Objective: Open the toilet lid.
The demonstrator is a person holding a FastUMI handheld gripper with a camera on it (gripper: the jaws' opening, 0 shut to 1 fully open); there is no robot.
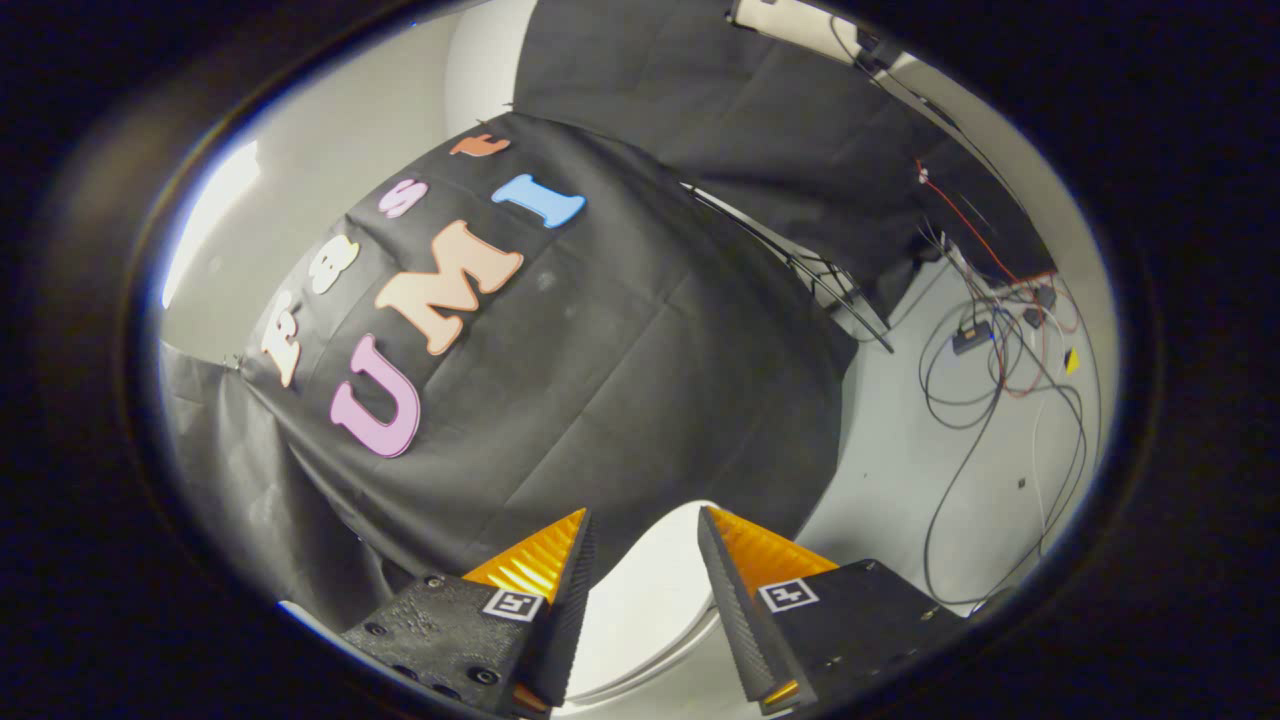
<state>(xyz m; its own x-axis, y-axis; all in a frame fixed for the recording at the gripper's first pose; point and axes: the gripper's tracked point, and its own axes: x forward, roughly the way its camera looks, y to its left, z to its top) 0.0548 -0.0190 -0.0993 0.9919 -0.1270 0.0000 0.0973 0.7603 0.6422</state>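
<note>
A: What could go wrong from here?

B: A slip is judged the main risk. The gripper (645, 590) is seen at the bottom centre of the frame with its two fingers held apart, and nothing is pressed by either of them. The smooth, rounded white plastic toilet lid (640, 600) is seen in the gap between them. If the fingers were closed on the curved top rather than on the edge, the glossy surface could be expected to slide out.

A: Anything else?

B: The view is strongly tilted, so the approach could be misjudged and the rim below could be caught together with the lid. It cannot be told whether the fingers already straddle the lid's edge or merely hover over it.

A: How does the lid look?

B: A pale, shiny, gently domed shell is shown, with a thin seam line curving under it at the lower centre, where the lid appears to rest closed. It is judged not yet lifted.

A: And the surroundings?

B: The black cloth booth wall (600, 350) is seen beyond the fingers, and loose dark cables (985, 390) lie on the pale grey floor (880, 470) at the right of the frame, well apart from the lid.
</note>
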